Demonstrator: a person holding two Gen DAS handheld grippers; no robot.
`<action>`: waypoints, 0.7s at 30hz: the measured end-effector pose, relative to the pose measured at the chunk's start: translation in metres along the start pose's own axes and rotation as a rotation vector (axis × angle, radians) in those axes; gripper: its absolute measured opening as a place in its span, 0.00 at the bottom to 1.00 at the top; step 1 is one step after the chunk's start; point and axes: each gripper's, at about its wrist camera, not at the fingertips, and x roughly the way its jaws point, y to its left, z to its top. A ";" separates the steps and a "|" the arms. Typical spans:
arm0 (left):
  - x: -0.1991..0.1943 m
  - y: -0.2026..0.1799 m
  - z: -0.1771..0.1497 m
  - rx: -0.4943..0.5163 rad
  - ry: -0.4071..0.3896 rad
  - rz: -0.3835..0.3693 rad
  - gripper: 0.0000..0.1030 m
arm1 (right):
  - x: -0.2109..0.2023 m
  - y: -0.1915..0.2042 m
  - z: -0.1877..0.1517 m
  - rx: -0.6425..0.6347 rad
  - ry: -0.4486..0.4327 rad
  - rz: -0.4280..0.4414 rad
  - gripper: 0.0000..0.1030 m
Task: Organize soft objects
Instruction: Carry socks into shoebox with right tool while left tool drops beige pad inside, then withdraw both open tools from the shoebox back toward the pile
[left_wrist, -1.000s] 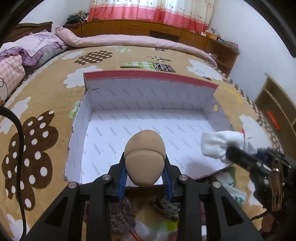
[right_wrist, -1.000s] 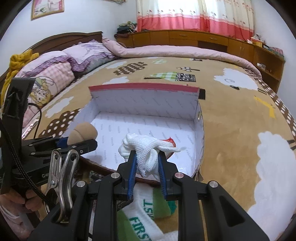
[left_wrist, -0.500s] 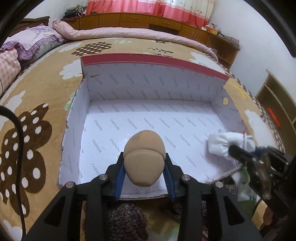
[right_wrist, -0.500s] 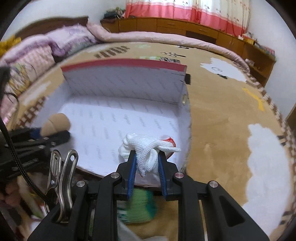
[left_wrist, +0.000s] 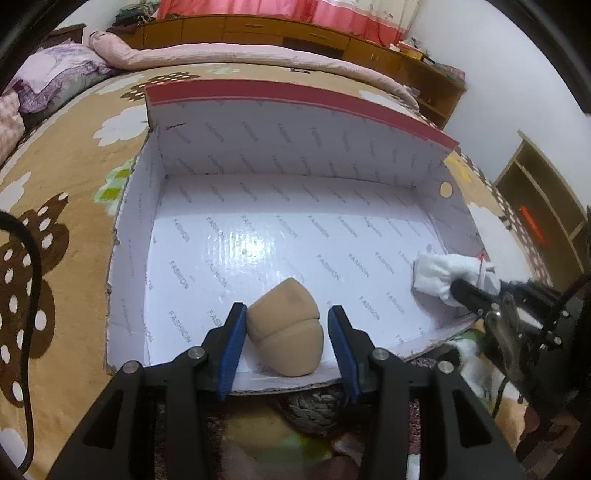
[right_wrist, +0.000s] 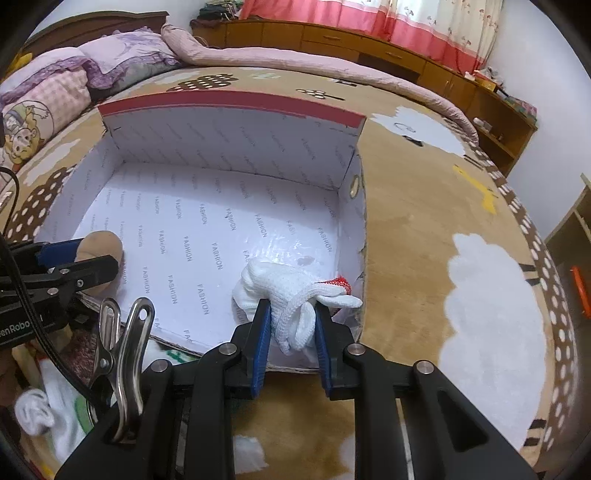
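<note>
Left wrist view shows the left gripper at the near wall of the cardboard box, which stands open on the bed. Its jaws are spread wide. The tan sponge lies between them on the box floor, against the near wall; it sits close to the left pad, possibly touching it, and apart from the right pad, so it appears released.

Right wrist view shows the right gripper at the near right corner of the box. Its jaws are narrow and clamp the white knit glove, which has a red cuff. The glove's lower folds rest on or just above the box floor; contact cannot be confirmed. A few more soft items lie on the bed just outside the near wall, including a white sock.

Judged progress: the sponge is placed, the glove is not yet released.

Risks from this position:
- The knit fabric may snag on a pad when the jaws open, and the glove would then lift out with the gripper.
- A fingertip may catch the near wall on withdrawal. The box is light cardboard on a soft bed, so it would tip or slide.
- The sponge may cling to the left pad and roll out over the low near wall.
- Both grippers work the same edge, so crossing paths could cause a collision.
</note>
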 end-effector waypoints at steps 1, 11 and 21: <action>0.000 -0.002 0.000 0.006 0.000 0.010 0.47 | -0.001 -0.001 0.000 -0.002 -0.007 -0.006 0.21; -0.006 -0.004 0.001 0.011 -0.011 0.062 0.63 | -0.006 -0.006 0.000 0.105 -0.035 0.146 0.28; -0.035 -0.005 -0.002 0.006 -0.049 0.074 0.66 | -0.033 -0.002 -0.007 0.132 -0.110 0.209 0.41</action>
